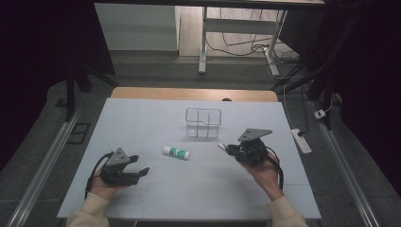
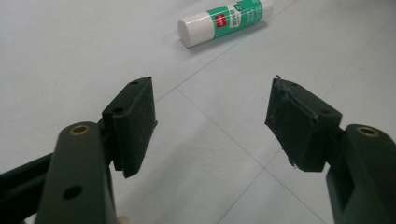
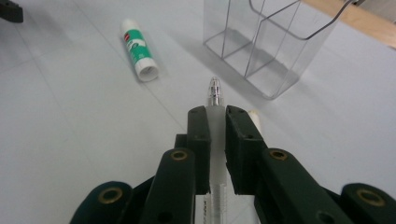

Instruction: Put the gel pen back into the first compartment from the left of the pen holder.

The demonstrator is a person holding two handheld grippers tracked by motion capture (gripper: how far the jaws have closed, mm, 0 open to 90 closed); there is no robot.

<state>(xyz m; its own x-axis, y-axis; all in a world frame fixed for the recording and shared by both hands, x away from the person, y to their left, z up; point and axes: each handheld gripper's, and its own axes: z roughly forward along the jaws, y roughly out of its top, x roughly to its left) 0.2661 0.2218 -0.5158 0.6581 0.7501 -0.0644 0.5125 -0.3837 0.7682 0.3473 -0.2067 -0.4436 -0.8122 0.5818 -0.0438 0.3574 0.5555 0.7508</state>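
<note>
- The right tongs [image 3: 215, 122] are clamped on a clear pen [image 3: 214, 95], tip poking out ahead of the jaws, held above the table [image 1: 142, 118] toward its right edge
- The clear divided organiser [image 1: 204, 122] stands just beyond the pen, near the middle of the far edge
- A green-and-white glue stick [image 1: 176, 152] lies on its side at the table's centre, untouched
- The left tongs [image 2: 212, 116] stand wide with nothing between them, near the front-left corner, glue stick lying ahead
</note>
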